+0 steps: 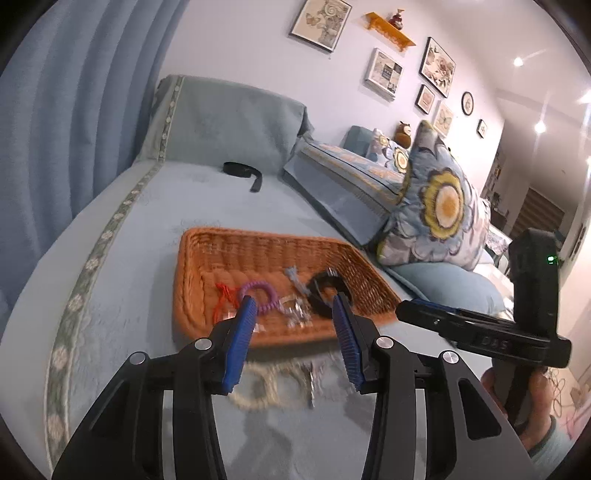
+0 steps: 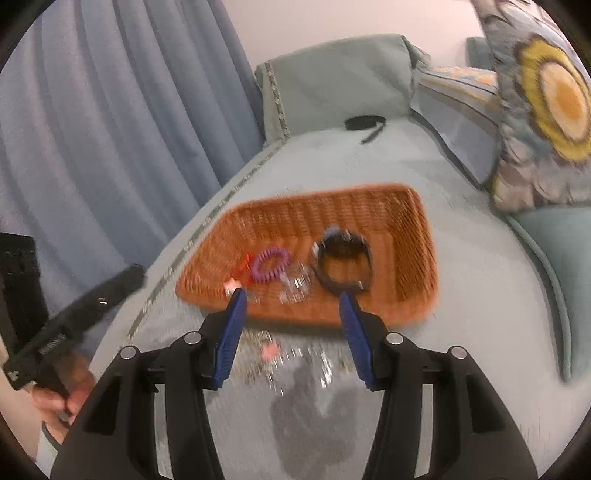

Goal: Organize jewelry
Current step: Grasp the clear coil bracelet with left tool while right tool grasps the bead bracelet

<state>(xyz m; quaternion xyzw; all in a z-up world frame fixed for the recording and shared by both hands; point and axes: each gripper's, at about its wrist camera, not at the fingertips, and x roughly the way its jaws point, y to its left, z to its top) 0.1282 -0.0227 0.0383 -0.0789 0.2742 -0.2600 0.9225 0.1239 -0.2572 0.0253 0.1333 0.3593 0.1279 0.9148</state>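
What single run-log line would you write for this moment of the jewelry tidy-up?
basket: purple coil, black band inside | bedcover: beaded bracelet outside | left gripper: open, empty | right gripper: open, empty

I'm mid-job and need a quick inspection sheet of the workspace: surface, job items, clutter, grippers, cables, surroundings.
Surface: blue-green sofa cover, with a patterned trim strip.
Job's things: orange wicker tray holds a purple coil bracelet, a black bracelet, a red cord piece and clear sparkly pieces. A pale beaded bracelet lies outside, in front of the tray; more sparkly pieces lie there too, blurred.
Clutter: black strap near the backrest.
Grippers: left gripper jaws open, empty; right gripper jaws open, empty.
Cables: nothing seen.
Surroundings: blue curtain, floral cushions, framed pictures.
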